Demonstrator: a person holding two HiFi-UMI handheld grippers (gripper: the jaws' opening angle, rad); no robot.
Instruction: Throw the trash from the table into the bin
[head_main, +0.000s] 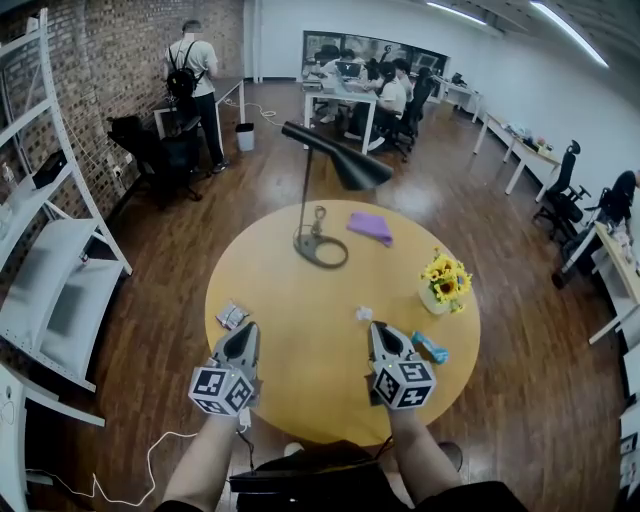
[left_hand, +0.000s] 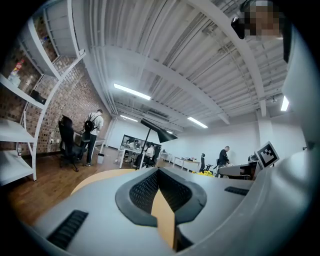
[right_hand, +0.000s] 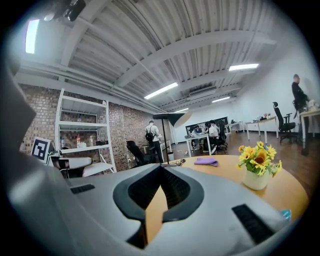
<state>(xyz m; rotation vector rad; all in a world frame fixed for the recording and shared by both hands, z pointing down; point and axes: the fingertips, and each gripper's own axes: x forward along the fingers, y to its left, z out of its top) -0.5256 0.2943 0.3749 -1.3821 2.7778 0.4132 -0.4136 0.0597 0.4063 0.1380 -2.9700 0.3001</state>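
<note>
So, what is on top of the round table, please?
A black lamp, purple cloth, sunflower pot, silvery wrapper, white scrap, blue wrapper. The left gripper and right gripper hide patches.

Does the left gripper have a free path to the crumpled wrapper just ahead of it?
Probably yes: the left gripper sits just behind the crumpled wrapper with nothing between, though its jaws are shut.

Three trash pieces (head_main: 232, 316) (head_main: 364, 313) (head_main: 430, 347); one lamp (head_main: 340, 160); one purple cloth (head_main: 370, 226); one sunflower vase (head_main: 437, 297).
</note>
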